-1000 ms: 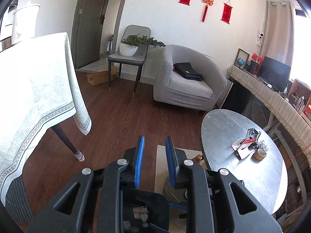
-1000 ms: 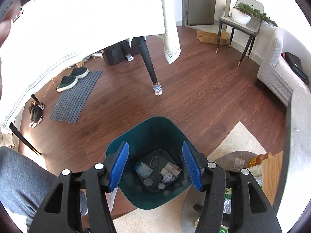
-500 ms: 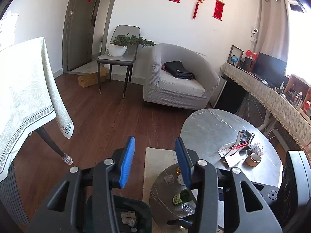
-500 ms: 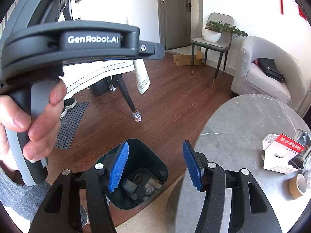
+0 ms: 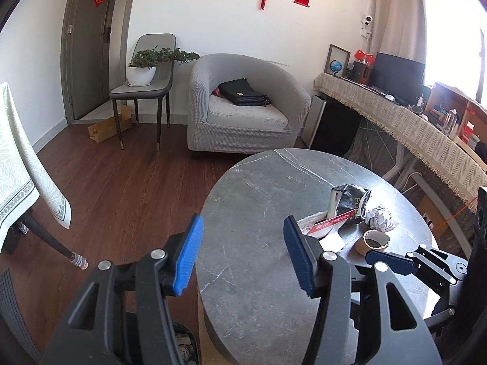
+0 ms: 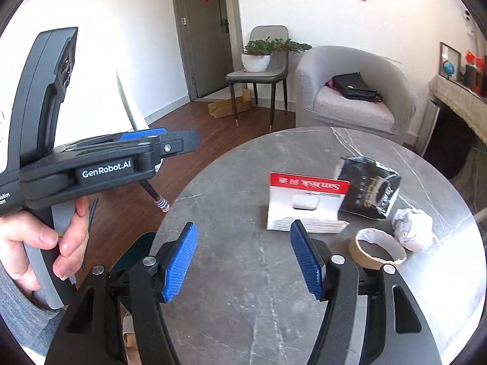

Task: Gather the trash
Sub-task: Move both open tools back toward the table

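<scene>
Both wrist cameras look down, close, over the round table (image 5: 249, 261).

The round surface (image 6: 243, 273) is grey stone-look, smooth with a dull sheen and pale veins. On it: a matt white-and-red card package (image 6: 307, 203), a glossy crinkled black foil bag (image 6: 368, 188), a crumpled white paper ball (image 6: 414, 228) and a brown cardboard tape core (image 6: 377, 249) (white-lined inside). Each tool (image 6: 243, 261) has matt black plastic arms and ribbed blue pads (image 6: 179, 261). The floor (image 5: 121, 188) is dark wood-grain.
</scene>
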The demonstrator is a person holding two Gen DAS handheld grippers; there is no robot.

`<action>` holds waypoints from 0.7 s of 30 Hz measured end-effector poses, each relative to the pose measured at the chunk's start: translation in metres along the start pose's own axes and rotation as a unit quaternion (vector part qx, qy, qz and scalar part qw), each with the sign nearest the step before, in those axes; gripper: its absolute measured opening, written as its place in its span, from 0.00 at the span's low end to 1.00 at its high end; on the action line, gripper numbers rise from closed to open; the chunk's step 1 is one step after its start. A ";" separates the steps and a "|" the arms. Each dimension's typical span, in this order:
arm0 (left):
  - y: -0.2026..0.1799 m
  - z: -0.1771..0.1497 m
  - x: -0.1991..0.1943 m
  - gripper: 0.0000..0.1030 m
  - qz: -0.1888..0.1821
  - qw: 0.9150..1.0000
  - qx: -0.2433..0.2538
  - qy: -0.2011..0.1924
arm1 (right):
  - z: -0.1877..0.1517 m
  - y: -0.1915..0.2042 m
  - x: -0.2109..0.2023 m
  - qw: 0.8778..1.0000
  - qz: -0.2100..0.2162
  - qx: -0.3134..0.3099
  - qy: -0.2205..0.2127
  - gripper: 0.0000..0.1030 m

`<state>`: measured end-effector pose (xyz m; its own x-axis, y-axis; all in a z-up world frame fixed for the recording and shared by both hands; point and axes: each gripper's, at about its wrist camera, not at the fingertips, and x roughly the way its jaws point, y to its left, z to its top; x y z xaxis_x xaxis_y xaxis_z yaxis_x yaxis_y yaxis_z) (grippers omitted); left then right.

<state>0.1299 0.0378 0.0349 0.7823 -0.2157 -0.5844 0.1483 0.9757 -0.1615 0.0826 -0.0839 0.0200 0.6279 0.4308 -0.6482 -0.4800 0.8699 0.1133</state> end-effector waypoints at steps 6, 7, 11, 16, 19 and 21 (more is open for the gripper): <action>-0.018 0.001 0.024 0.59 -0.020 1.000 0.005 0.014 | -0.010 -0.042 -0.004 0.999 -0.039 0.025 0.005 0.66; -0.020 0.002 0.029 0.59 -0.024 1.000 0.006 0.019 | -0.010 -0.044 -0.004 0.999 -0.044 0.029 0.006 0.66; -0.032 0.003 0.045 0.59 -0.050 0.997 0.033 0.042 | -0.014 -0.068 -0.013 0.997 -0.054 0.049 0.002 0.67; -0.041 0.000 0.059 0.53 -0.064 0.995 0.050 0.059 | -0.018 -0.088 -0.017 0.996 -0.062 0.068 0.003 0.67; -0.045 -0.001 0.068 0.49 -0.083 0.993 0.044 0.071 | -0.019 -0.095 -0.015 0.995 -0.065 0.071 0.008 0.67; -0.049 -0.003 0.072 0.48 -0.096 0.991 0.045 0.079 | -0.020 -0.098 -0.012 0.995 -0.068 0.073 0.012 0.67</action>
<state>0.1771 -0.0254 -0.0016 0.6312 -0.3944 -0.6679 0.3444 0.9140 -0.2143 0.1094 -0.1791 0.0019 0.6644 0.3032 -0.6831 -0.2967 0.9459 0.1312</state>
